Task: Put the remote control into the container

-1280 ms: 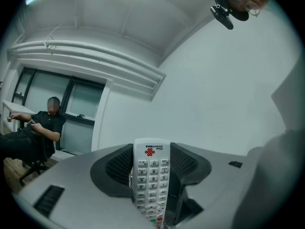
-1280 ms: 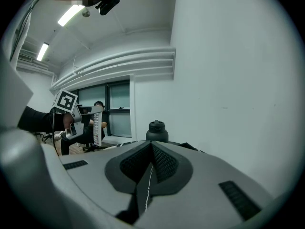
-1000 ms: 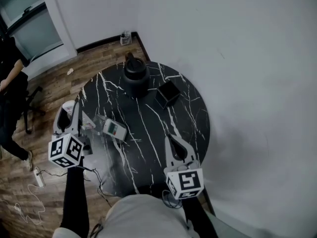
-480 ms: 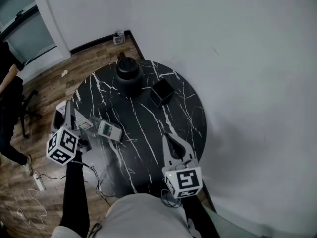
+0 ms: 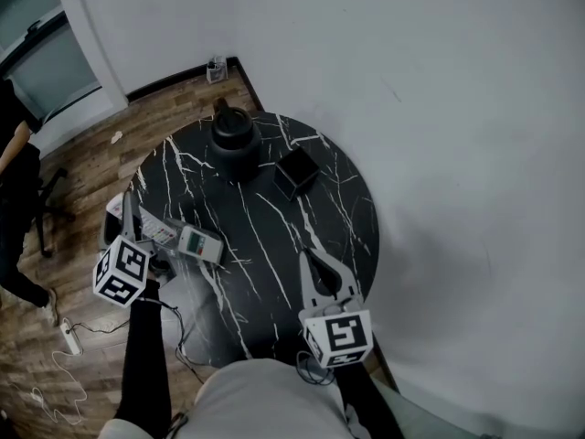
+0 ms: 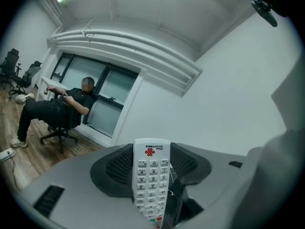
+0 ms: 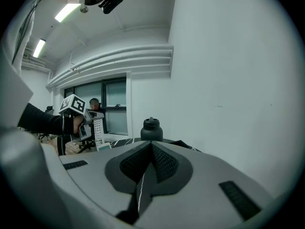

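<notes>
My left gripper (image 5: 137, 213) hangs at the round table's left edge, shut on a white remote control (image 5: 158, 232). In the left gripper view the remote (image 6: 152, 182) stands upright between the jaws of this gripper (image 6: 152, 162), keypad facing the camera. The container, a small open black box (image 5: 297, 170), sits on the far half of the table, well to the right of the left gripper. My right gripper (image 5: 312, 257) rests over the table's near right part, shut and empty; its own view shows this gripper (image 7: 151, 150) with the pads pressed together.
A black bottle (image 5: 233, 135) stands at the far side of the black marble table (image 5: 274, 245), beside the box. A small white device (image 5: 201, 243) lies just right of the held remote. A person (image 6: 62, 106) sits in a chair at the left; cables (image 5: 64, 337) lie on the wood floor.
My left gripper has sunk a little and rolled, carrying the remote closer to the small white device. The right gripper has stayed still.
</notes>
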Available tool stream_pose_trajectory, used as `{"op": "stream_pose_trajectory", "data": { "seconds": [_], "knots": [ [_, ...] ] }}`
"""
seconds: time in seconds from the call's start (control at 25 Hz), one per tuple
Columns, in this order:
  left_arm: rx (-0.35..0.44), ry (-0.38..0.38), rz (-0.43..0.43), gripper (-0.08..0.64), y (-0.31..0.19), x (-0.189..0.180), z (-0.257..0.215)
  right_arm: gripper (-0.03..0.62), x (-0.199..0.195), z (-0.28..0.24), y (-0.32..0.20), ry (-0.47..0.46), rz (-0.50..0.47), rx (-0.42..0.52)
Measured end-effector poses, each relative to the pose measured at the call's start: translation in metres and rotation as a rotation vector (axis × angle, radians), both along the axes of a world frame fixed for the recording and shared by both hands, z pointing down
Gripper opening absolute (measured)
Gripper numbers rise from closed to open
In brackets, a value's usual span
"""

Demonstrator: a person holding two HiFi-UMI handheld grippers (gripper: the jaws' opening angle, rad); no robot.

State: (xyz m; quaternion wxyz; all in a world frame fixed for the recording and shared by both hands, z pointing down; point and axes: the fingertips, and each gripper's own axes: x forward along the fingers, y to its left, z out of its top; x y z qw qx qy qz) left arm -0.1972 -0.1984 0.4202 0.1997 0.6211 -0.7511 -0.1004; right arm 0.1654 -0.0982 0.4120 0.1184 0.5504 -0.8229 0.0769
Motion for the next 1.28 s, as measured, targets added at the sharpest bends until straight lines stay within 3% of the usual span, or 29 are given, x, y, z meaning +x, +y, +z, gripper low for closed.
{"op": "stream_pose_trajectory", "data": {
  "seconds": [0.2, 0.4, 0.72, 0.96, 1.28],
  "knots": [
    [0.031, 0.027, -0.097, 0.247, 0.008, -0.007, 0.004, 0.005, 0.004, -0.001, 0.000, 0.002, 0.007, -0.004],
    [0.041, 0.003, -0.148, 0.247, 0.015, -0.010, 0.009, 0.005, 0.001, 0.001, -0.001, 0.013, -0.007, -0.003],
    [0.075, -0.063, -0.148, 0.247, 0.018, 0.001, 0.010, 0.005, 0.002, 0.000, -0.003, 0.019, -0.012, 0.002],
    [0.043, -0.162, -0.078, 0.247, 0.022, 0.028, 0.021, 0.005, 0.005, 0.002, -0.002, 0.032, -0.018, -0.002],
    [-0.034, -0.149, -0.041, 0.244, 0.029, 0.040, 0.048, 0.005, 0.008, 0.003, -0.001, 0.029, -0.009, -0.007]
  ]
}}
